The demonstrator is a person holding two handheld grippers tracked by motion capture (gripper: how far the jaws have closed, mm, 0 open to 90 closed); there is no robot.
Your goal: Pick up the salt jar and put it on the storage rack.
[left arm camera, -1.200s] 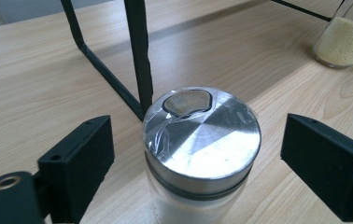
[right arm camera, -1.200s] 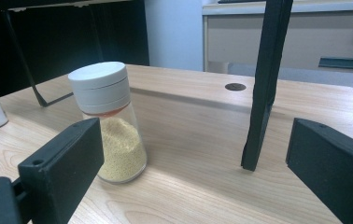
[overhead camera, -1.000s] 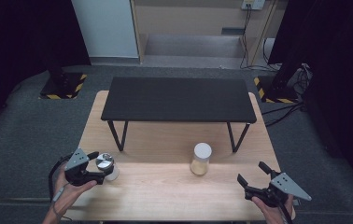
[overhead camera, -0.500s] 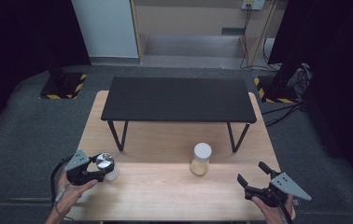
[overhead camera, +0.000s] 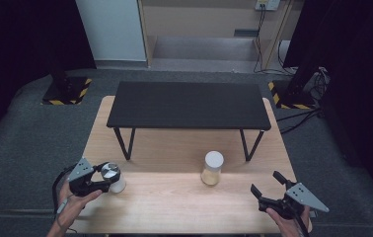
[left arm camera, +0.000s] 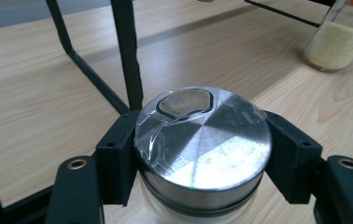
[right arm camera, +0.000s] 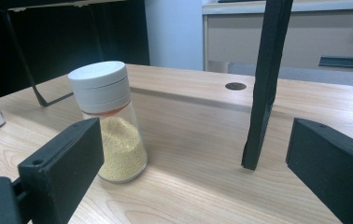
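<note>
A black bench (overhead camera: 189,104) is set across the wooden table (overhead camera: 174,212) toward twelve o'clock. A white-lidded jar (overhead camera: 212,168) of yellow grains is stood upright at its five o'clock, near one leg.

No legible text, label, brand, number or sign is showing on any jar, gripper, table or wall in these views.

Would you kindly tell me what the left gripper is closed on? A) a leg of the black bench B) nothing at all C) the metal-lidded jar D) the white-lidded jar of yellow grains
C: in the left gripper view the left gripper has both pads pressed against the metal-lidded jar, while the yellow-grain jar stands free.
</note>
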